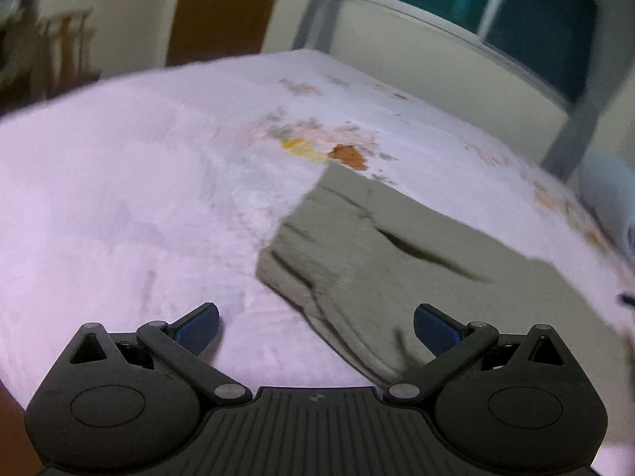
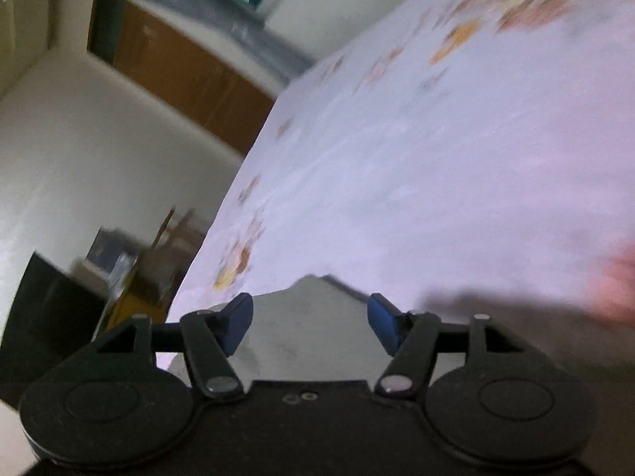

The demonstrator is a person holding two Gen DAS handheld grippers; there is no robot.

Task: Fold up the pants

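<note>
Left wrist view: left gripper (image 1: 316,327) at bottom centre, jaws spread wide, nothing between pads. Grey pants (image 1: 381,254) lie folded on pale bed sheet (image 1: 119,182), centre right of frame. Window (image 1: 496,8) upper right.

Right wrist view: tilted, blurred. Right gripper (image 2: 310,327) jaws parted, gripping nothing; pants (image 2: 309,333) beneath, lower centre.

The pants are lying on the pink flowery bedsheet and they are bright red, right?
Not quite. The pants are greyish-olive, not bright red, as the left wrist view shows. The rest is right: they lie on the pink flowery bedsheet.
</note>
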